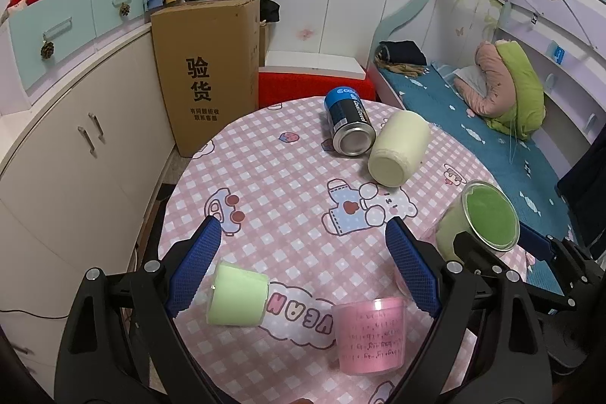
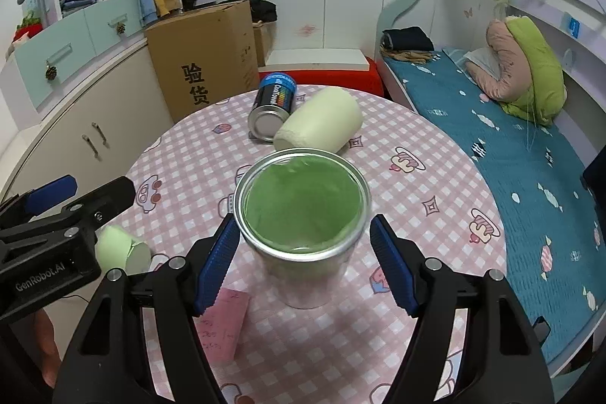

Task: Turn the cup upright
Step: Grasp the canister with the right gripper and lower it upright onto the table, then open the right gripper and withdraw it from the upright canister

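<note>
A clear cup with a green inside stands upright on the round table, mouth up; it also shows in the left wrist view. My right gripper is open with its pads on either side of this cup, apart from its walls. My left gripper is open and empty above the table. A light green cup lies on its side by the left pad; it also shows in the right wrist view. A pink cup stands mouth down near the right pad.
A cream cup and a blue can lie on their sides at the table's far side. The table has a pink checked cloth. A cardboard box, cabinets and a bed surround it.
</note>
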Available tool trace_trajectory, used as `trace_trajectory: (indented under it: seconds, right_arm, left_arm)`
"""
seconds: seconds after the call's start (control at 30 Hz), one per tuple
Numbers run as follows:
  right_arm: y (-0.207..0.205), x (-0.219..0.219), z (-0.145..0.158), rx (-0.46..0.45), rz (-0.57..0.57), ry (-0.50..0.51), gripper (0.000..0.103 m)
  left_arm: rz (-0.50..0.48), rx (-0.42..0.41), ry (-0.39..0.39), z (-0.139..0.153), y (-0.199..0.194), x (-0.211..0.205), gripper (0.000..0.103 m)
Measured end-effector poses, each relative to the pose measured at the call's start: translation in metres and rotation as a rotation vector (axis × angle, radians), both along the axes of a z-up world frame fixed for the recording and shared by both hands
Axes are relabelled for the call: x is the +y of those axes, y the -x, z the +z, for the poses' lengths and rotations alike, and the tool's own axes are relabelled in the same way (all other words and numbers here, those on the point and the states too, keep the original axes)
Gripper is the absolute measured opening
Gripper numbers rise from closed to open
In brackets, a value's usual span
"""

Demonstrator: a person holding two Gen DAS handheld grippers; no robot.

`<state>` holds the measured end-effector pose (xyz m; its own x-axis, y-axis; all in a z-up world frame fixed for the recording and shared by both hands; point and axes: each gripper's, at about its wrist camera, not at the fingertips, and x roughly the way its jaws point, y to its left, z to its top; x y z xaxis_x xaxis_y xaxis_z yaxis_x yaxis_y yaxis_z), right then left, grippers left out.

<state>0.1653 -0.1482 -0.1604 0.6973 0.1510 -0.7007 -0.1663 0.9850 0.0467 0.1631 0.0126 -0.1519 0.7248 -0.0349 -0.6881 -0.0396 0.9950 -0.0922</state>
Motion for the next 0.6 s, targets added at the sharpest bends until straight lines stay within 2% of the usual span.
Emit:
trace_trajectory:
  seconds: [0.17, 0.6]
  right_arm:
    - [0.006, 0.000, 0.004, -0.012, -0.006, 0.000, 0.073]
    - [0.030, 0.000, 0.025, -0.066, -0.008, 0.003, 0.077]
  left_arm:
    - [-0.001, -0.013, 0.000, 0.005, 0.006, 0.001, 0.089]
    - [-0.012, -0.066, -0.005, 0.027, 0.028, 0.000, 0.091]
